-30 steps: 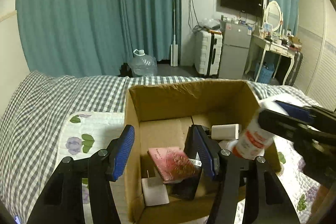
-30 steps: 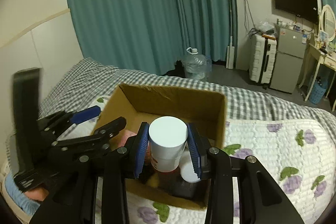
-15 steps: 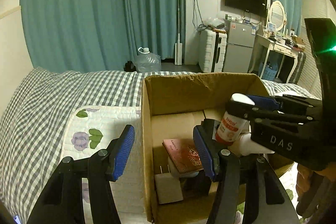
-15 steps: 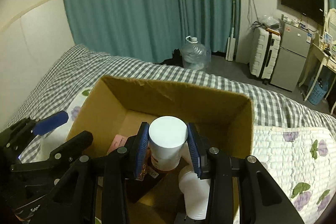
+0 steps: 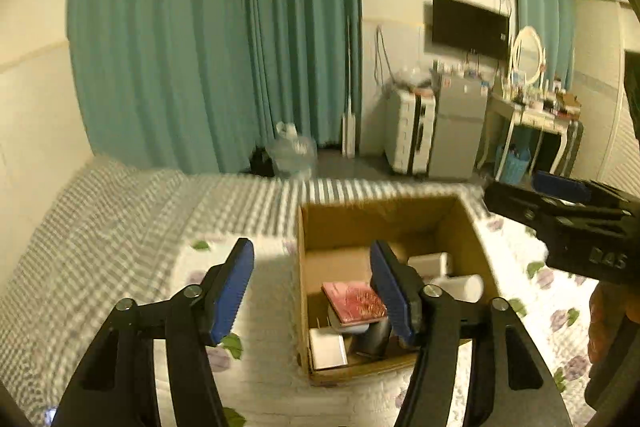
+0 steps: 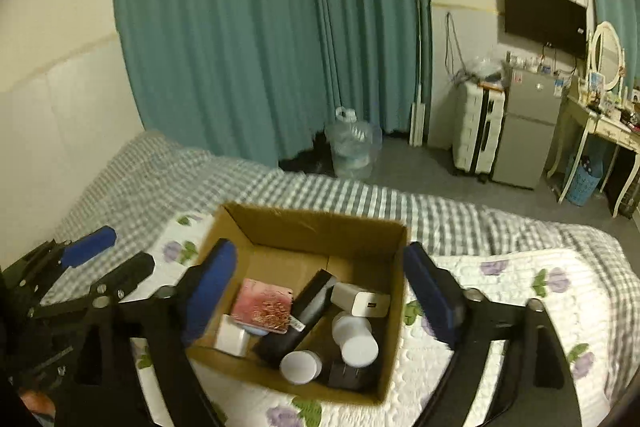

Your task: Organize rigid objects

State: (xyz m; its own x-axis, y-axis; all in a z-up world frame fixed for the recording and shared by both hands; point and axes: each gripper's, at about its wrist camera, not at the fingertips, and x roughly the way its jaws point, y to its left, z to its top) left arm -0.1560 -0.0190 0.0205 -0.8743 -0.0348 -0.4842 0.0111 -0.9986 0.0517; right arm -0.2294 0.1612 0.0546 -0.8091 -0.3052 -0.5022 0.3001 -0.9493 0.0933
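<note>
A cardboard box [image 6: 308, 223] sits on the bed and also shows in the left wrist view [image 5: 380, 211]. Inside lie a pink box [image 6: 262, 305], a black stick-shaped item [image 6: 304, 311], a white charger [image 6: 360, 301], white-capped bottles [image 6: 356, 345] and a white cube [image 6: 230, 337]. My right gripper [image 6: 320, 301] is open and empty above the box; it shows from the side in the left wrist view [image 5: 560, 203]. My left gripper [image 5: 316, 291] is open and empty, straddling the box's left wall; it shows in the right wrist view [image 6: 108, 255].
The bed has a grey checked cover [image 6: 168, 175] and a white floral quilt [image 6: 520, 291]. Beyond the bed are teal curtains [image 6: 260, 27], a water jug [image 6: 354, 143], a suitcase [image 6: 478, 131], a small fridge [image 6: 524, 127] and a dressing table [image 6: 600, 131].
My right gripper opened and let the white-capped bottle go into the box, then rose and drew back. My left gripper pulled back and up; its view is motion-blurred.
</note>
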